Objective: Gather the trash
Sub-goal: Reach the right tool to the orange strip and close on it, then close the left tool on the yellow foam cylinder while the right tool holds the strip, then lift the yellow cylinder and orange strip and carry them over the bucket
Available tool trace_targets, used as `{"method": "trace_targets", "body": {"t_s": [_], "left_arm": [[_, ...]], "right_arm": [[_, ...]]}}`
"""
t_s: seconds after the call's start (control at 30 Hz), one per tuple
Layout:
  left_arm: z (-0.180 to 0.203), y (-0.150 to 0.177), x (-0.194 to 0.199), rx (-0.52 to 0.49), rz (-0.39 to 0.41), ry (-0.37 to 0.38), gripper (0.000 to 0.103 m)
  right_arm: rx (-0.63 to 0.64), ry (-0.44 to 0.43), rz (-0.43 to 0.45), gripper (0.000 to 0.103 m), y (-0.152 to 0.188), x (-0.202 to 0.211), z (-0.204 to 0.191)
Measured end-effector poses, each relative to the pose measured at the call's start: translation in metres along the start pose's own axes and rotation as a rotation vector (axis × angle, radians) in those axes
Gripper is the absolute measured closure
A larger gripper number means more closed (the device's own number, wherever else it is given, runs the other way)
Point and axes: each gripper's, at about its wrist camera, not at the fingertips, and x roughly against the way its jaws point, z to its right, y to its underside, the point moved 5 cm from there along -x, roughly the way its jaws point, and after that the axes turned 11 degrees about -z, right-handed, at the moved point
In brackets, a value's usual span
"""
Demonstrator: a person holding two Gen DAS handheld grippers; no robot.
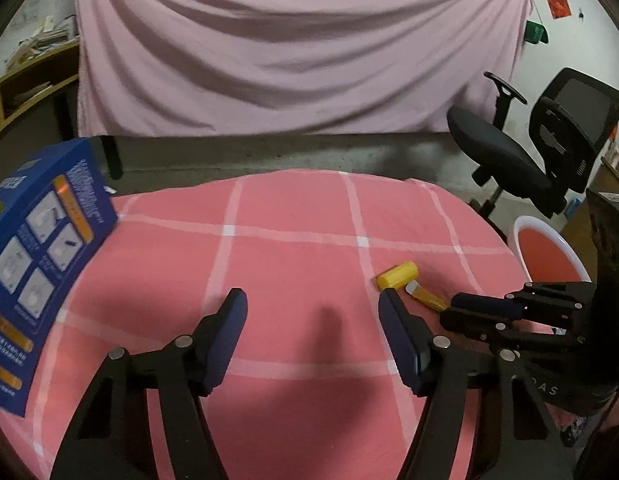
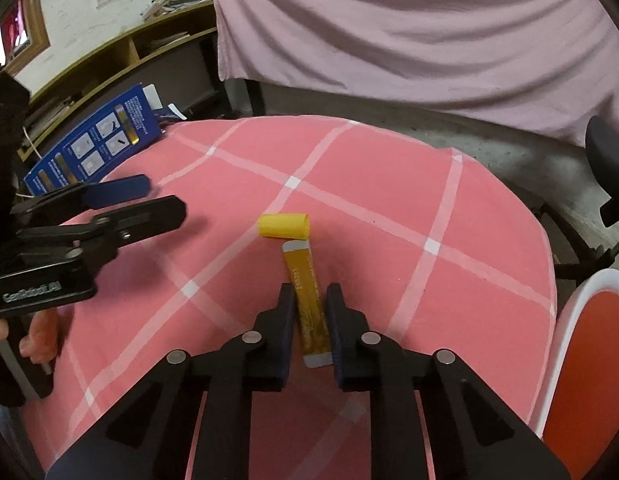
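A short yellow paper roll (image 1: 397,276) (image 2: 284,226) lies on the pink checked tablecloth (image 1: 293,248) (image 2: 369,184). Just in front of it lies a long golden sachet (image 1: 425,298) (image 2: 305,276), pointing towards the roll. My right gripper (image 2: 308,292) (image 1: 449,309) is shut on the sachet's near half, with its pads against both long edges, low over the cloth. My left gripper (image 1: 313,298) (image 2: 163,200) hangs open over bare cloth to the left of the roll. Nothing is between its fingers.
A blue printed box (image 1: 41,264) (image 2: 97,148) stands at the table's left edge. A white-rimmed bin with a red inside (image 1: 521,224) (image 2: 581,292) sits beside the table on the right. A black office chair (image 1: 549,148) stands behind it. A pink sheet (image 1: 289,40) hangs at the back.
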Motion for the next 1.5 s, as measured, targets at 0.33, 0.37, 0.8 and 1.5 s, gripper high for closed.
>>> {"method": "trace_targets", "body": {"t_s": [0.33, 0.37, 0.8, 1.5], "left_arm": [[0.043, -0.019, -0.024, -0.134, -0.046, 0.011, 0.044], [0.049, -0.022, -0.028, -0.149, -0.050, 0.009, 0.044], [0.070, -0.014, -0.063, -0.264, -0.162, -0.068, 0.076], [0.056, 0.017, -0.010, -0.117, -0.035, -0.084, 0.076]], "right_arm": [[-0.110, 0.039, 0.051, 0.091, 0.017, 0.016, 0.040], [-0.121, 0.041, 0.054, 0.091, 0.018, 0.016, 0.043], [-0.156, -0.034, 0.084, 0.091, 0.026, 0.017, 0.054], [-0.122, 0.041, 0.114, 0.091, 0.032, 0.020, 0.045]]}}
